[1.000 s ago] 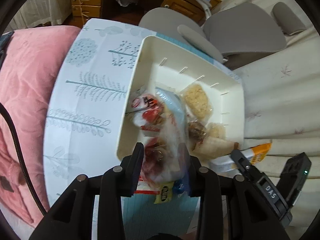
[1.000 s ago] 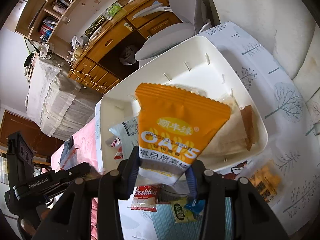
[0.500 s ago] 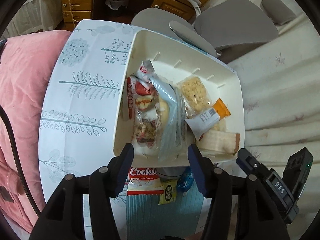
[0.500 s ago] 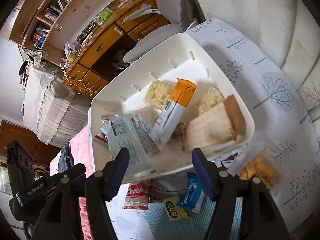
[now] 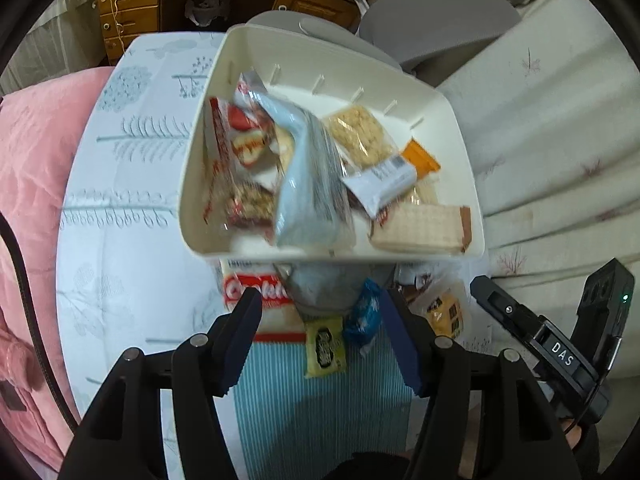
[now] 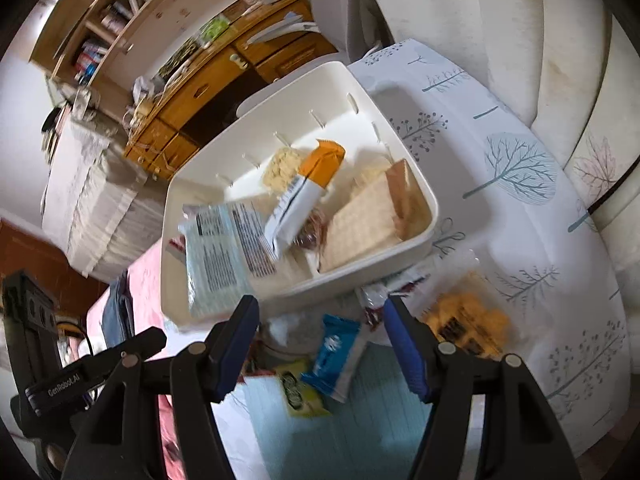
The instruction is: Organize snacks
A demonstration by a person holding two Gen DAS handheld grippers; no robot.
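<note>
A white bin on the tree-print cloth holds several snacks: a pale blue packet, an orange-and-white oats packet, a wafer pack and a red strawberry snack. My left gripper hangs just in front of the bin's near wall, its jaws opening with nothing between them. Below it lie a Cookies pack, a yellow sachet and a blue packet. My right gripper stands open and empty over the blue packet, with the oats packet lying in the bin.
A clear bag of orange crackers lies right of the loose snacks, on a striped blue mat. A pink cushion is at the left, a pale sofa at the right, a grey chair and wooden drawers beyond the bin.
Both grippers let go of their packets into the bin: the left dropped the clear red snack bag, the right the oats packet. Both opened and drew back toward the loose snacks.
</note>
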